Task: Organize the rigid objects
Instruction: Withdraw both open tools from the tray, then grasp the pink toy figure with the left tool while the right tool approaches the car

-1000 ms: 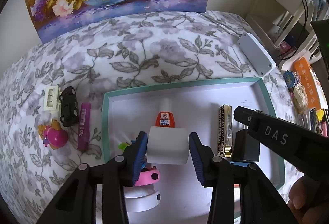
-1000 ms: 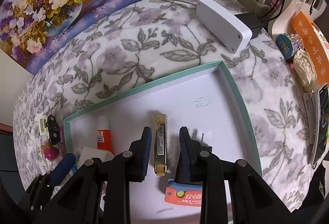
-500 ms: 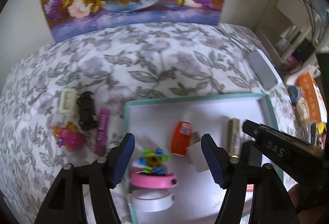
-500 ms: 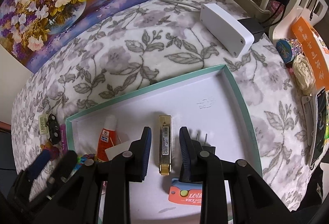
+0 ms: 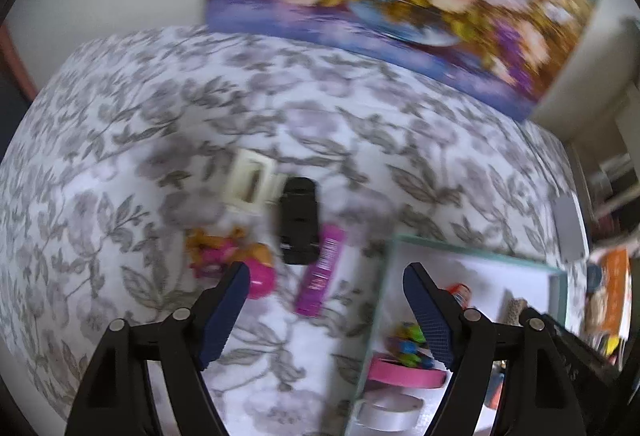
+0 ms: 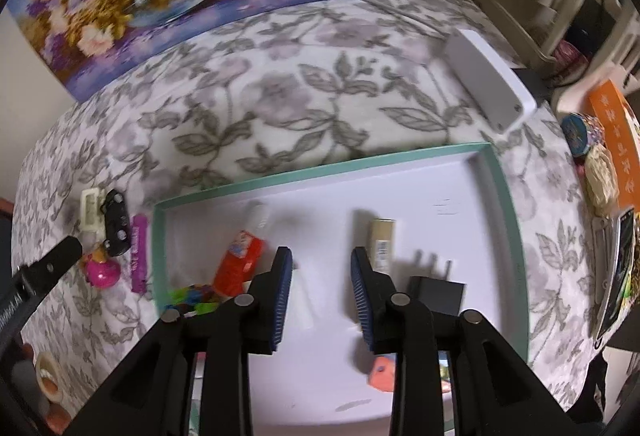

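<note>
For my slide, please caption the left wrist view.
Open left gripper above purple bar, black toy car, beside tray.

wrist views angled down, sharing tray [image 6: 505, 196]

Tray [image 6: 328, 168] far-right half bare, clear to enter. Near-left crowded: glue [image 6: 240, 260], spinner [image 6: 192, 296], gold bar [image 6: 382, 244], plug [image 6: 436, 290]. Left of tray, car [image 5: 298, 220], purple bar [image 5: 322, 270], pink toy [image 5: 240, 264], white piece [image 5: 250, 182] clustered tight; cloth [image 5: 120, 116] beyond open.

Black toy car [image 5: 298, 220] lies beside purple bar [image 5: 322, 270] on floral cloth.
</note>
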A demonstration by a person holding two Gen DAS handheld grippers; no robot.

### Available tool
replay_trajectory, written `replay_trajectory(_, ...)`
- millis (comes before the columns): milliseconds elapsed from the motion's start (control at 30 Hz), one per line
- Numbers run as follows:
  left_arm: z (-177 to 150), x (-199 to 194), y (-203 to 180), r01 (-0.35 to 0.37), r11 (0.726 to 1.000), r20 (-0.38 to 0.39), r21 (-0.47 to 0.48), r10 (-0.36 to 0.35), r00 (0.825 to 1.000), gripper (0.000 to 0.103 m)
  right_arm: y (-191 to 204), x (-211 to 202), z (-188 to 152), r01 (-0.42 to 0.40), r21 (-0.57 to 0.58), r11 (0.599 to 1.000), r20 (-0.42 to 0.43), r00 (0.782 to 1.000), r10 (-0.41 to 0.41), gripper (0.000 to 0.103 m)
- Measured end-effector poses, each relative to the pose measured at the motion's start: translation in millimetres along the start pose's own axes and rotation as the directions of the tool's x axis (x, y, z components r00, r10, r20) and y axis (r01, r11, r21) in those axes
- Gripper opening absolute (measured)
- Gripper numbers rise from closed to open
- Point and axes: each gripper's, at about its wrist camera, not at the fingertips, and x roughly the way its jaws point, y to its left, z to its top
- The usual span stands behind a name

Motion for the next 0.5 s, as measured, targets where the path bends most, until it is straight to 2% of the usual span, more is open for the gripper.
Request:
replay_trajectory(33, 3, 0, 10, -0.011, 1.000, 0.001, -0.024, 0.011, 1.000, 0.092, 4, 0, 0, -0.004, -0.002, 1.000, 0.000, 1.000, 0.004, 0.043)
replay_trajectory(67, 4, 0, 17, -0.020, 0.999, 0.002, -0.042, 0.020, 1.000, 0.102, 8, 0, -1, -0.008, -0.006, 1.000, 0.000, 1.000, 0.008, 0.050)
replay_trajectory(233, 12, -2, 59, -0.053, 0.988, 0.012, -0.144, 0.056, 0.998, 0.103, 29, 1, -5, -0.024, -0.042, 0.999, 0.001, 1.000, 0.024, 0.065)
replay_trajectory(367, 15, -3, 92, -0.094, 0.972, 0.017, -0.217, 0.100, 0.995, 0.103, 42, 0, -7, -0.034, -0.061, 0.998, 0.019, 0.999, 0.036, 0.085)
replay_trajectory(500, 13, -4, 114, -0.104, 0.956, 0.019, -0.275, 0.114, 0.993, 0.103, 55, 1, -9, -0.033, -0.096, 0.995, 0.027, 0.999, 0.035, 0.087)
